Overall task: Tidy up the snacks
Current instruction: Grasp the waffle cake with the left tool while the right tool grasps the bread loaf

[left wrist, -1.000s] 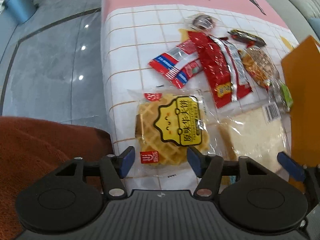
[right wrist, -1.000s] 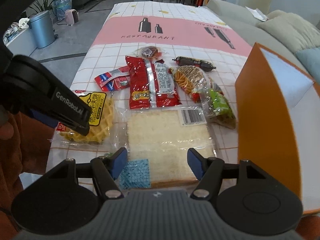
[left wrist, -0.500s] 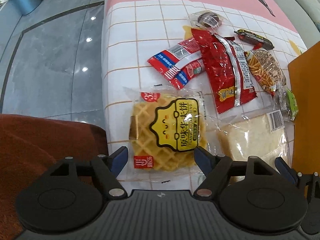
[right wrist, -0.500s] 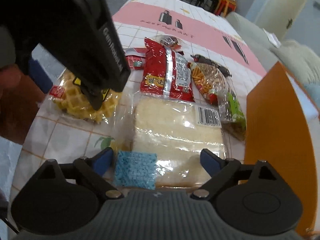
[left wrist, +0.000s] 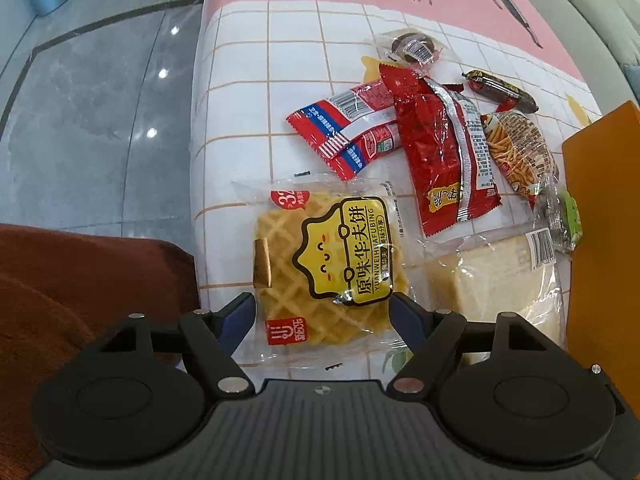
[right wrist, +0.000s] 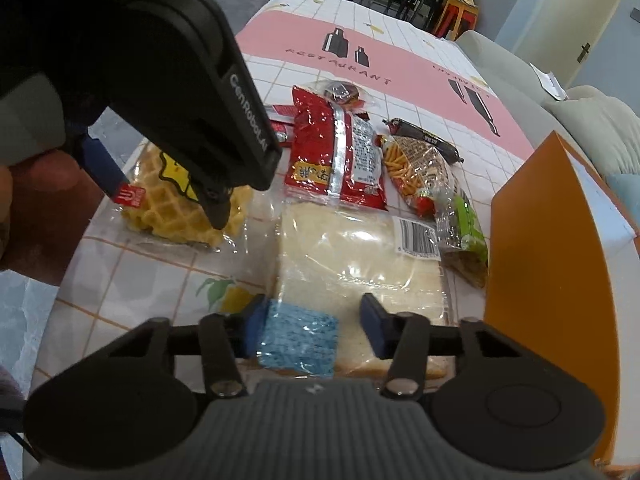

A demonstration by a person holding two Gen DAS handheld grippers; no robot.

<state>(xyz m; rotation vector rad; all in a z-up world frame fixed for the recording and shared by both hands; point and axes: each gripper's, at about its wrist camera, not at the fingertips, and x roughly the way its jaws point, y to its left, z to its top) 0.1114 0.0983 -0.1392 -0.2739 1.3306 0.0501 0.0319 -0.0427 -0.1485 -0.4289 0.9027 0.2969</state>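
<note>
On the table, near its front edge, 2 clear packs are laid side by side: a waffle on the left and bread just beside it on the right. The left gripper is spread wide around the waffle's near end, pads either side, nothing squeezed yet as far as can be seen. The right gripper is being closed on the bread's near edge, with the blue label caught between the pads; whether the pack is actually pressed can't be told. Behind these, a red bag, a noodle pack, a sausage and a striped wrapper are bunched together. An orange box is parked just right of the bread.
</note>
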